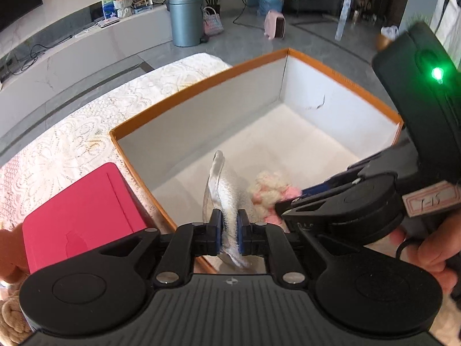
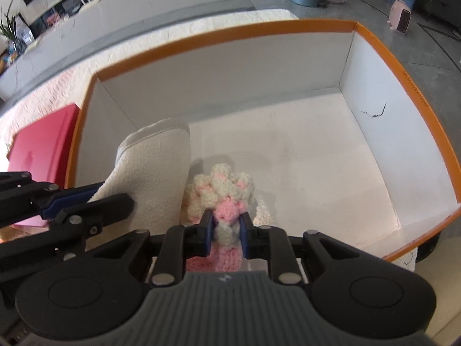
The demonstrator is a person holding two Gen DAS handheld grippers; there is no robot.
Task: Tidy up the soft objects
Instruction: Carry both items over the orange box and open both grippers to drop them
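Note:
A large orange-rimmed box (image 1: 201, 77) with white inner walls stands on the lace-covered table; it also shows in the right wrist view (image 2: 403, 66). My left gripper (image 1: 229, 232) is shut on a white fleecy pouch (image 1: 229, 196) with a clear plastic edge, held over the box's near left corner; the pouch shows in the right wrist view (image 2: 155, 173). My right gripper (image 2: 226, 232) is shut on a pink and cream knitted toy (image 2: 223, 196), held low inside the box beside the pouch. The toy shows in the left wrist view (image 1: 268, 190).
A red flat box (image 1: 80, 210) lies on the lace tablecloth (image 1: 86, 121) left of the orange box; it also shows in the right wrist view (image 2: 43, 155). A brown plush item (image 1: 8, 311) sits at the lower left. A grey bin (image 1: 185, 18) stands on the floor beyond.

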